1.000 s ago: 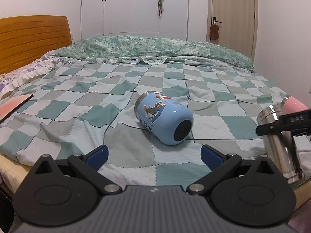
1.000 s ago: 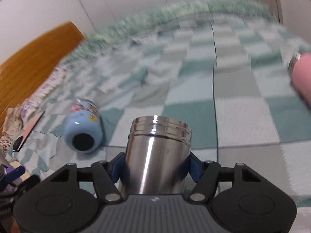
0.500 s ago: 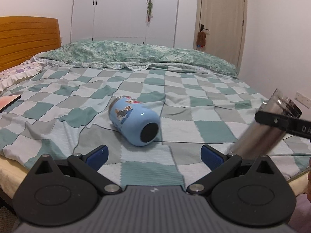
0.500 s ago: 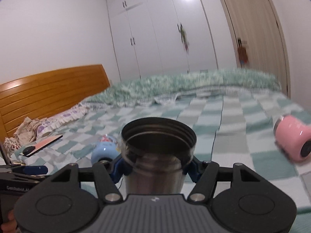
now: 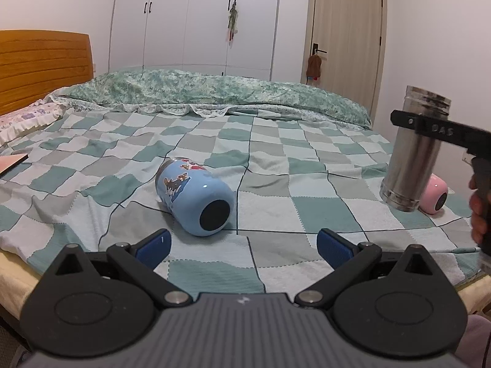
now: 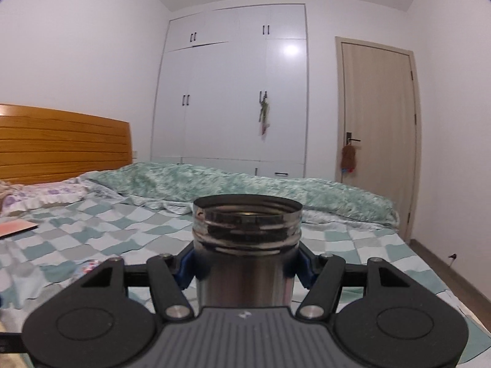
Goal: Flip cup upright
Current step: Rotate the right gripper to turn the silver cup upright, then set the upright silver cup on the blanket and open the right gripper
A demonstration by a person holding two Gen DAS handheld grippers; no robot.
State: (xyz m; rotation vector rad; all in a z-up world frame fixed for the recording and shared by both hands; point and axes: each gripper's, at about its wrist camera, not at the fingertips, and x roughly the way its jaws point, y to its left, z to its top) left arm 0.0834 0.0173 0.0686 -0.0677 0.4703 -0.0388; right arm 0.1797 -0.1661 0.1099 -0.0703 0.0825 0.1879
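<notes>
My right gripper (image 6: 245,268) is shut on a steel cup (image 6: 247,254). The cup is nearly upright with its open threaded mouth up. In the left wrist view the steel cup (image 5: 411,159) stands at the right with its base at the bedspread, held near the top by the right gripper (image 5: 426,124). A light blue cartoon cup (image 5: 193,196) lies on its side in the middle of the bed, its dark base toward me. My left gripper (image 5: 242,245) is open and empty just in front of it.
A pink cup (image 5: 434,194) lies on its side behind the steel cup. The checked bedspread (image 5: 276,159) covers the bed. A pink book (image 5: 10,164) lies at the left edge. A wooden headboard (image 5: 43,67), wardrobe and door stand behind.
The right gripper has turned the steel cup from mouth-down through a tilt to nearly upright and brought its base down to the bedspread. The left gripper has stayed open near the blue cup.
</notes>
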